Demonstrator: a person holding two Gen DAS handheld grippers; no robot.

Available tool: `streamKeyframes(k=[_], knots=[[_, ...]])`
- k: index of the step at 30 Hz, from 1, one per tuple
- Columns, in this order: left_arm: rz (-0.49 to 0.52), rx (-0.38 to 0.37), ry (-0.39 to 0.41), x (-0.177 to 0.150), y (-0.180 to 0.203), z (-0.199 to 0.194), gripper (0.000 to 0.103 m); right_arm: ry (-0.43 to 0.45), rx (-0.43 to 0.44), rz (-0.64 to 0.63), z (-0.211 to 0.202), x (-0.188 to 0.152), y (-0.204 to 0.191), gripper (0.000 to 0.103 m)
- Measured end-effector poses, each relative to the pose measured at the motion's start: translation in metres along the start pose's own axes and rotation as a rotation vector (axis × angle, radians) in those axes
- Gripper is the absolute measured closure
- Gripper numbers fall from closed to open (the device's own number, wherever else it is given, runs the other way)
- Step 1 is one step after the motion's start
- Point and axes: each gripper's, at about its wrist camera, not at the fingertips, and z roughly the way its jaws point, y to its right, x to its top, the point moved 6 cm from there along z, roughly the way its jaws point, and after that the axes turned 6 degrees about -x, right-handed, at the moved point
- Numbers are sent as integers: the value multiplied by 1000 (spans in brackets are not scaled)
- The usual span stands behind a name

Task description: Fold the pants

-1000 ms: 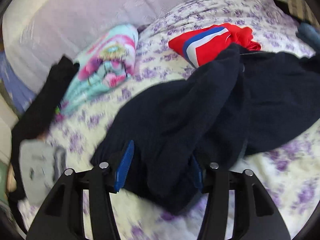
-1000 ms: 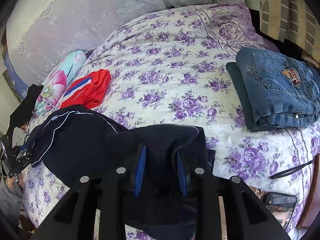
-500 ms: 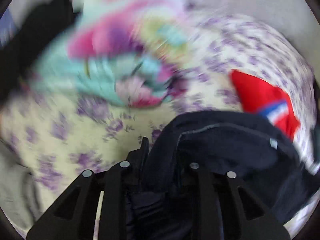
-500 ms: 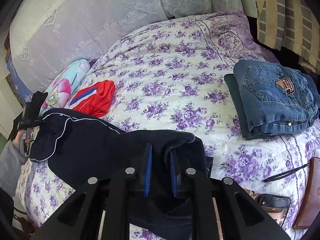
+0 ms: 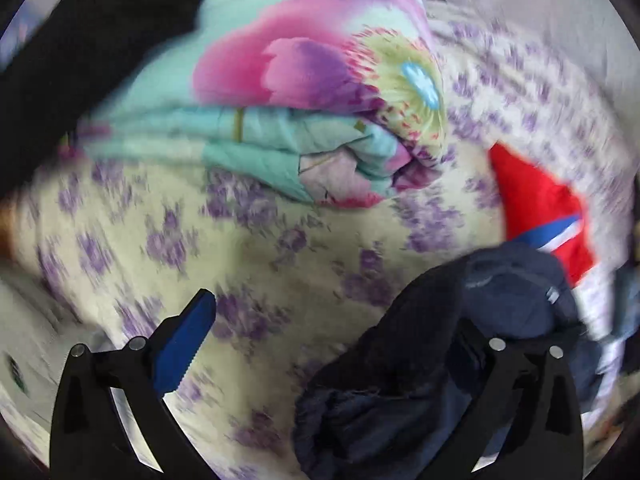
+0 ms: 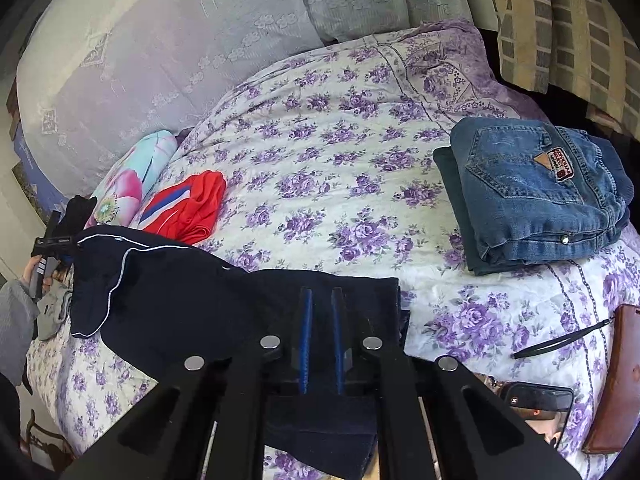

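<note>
Right gripper (image 6: 320,300) pinches the limp navy pants (image 6: 180,292) at lower centre, left gripper (image 5: 332,344) just sprung wide, soft cloth sagging, best retaken by its hem.

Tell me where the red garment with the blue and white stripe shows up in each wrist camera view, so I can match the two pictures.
Left wrist view: the red garment lies at the right edge, just above the dark pants.
Right wrist view: it lies left of centre, just beyond the dark pants.
Shared landmark: the flowered turquoise and pink bedding beside it, seen up close in the left wrist view and small at the left of the right wrist view.
</note>
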Motion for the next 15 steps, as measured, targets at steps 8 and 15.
streamKeyframes(k=[8, 15], knots=[[196, -345, 138, -34, 29, -18, 4, -13, 5, -30, 6, -4, -10, 94], [121, -362, 216, -92, 30, -47, 4, -36, 12, -21, 16, -8, -6, 94]])
